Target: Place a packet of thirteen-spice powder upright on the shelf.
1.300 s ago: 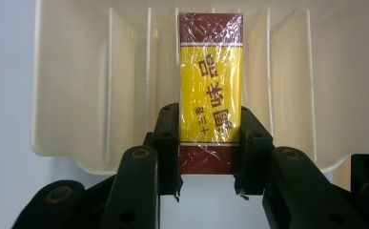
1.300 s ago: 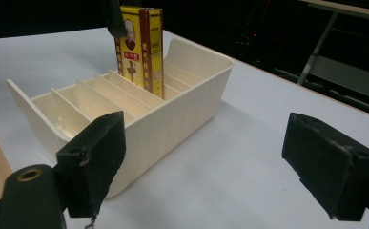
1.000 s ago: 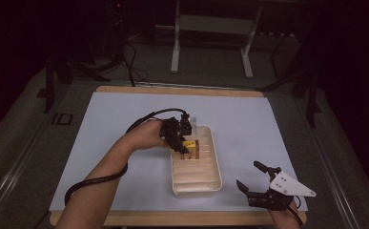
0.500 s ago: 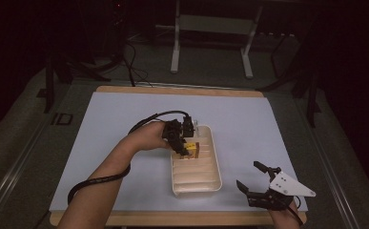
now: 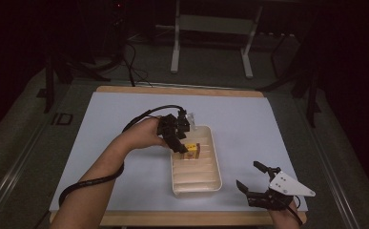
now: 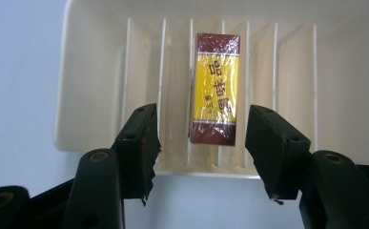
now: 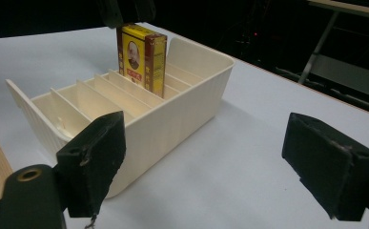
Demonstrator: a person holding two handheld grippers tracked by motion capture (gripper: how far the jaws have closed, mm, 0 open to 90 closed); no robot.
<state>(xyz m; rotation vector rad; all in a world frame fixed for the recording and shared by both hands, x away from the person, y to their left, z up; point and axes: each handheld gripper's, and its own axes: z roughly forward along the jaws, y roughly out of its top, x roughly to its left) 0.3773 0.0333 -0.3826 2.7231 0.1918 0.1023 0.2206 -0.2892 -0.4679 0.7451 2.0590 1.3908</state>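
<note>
The left gripper (image 6: pixel 201 143) has just been opening — its jaws now stand partly apart with nothing pressed between the pads, and the yellow and maroon box (image 6: pixel 215 88) sits just beyond them, in line with the gap. In the left gripper view the box's long axis runs away from the jaws, across the thin dividers of the cream slotted tray (image 6: pixel 77 86). In the right gripper view the box (image 7: pixel 141 57) stands upright on its narrow edge in a slot toward the tray's far end, free of any grip. From above, the left gripper (image 5: pixel 175 131) hangs over the tray's far left corner (image 5: pixel 206 128), just beside the box (image 5: pixel 192 150), so the left hand is much the nearer. The right gripper (image 5: pixel 261 183) rests well apart at the near right of the table (image 5: pixel 125 109) — jaws wide, holding nothing.
</note>
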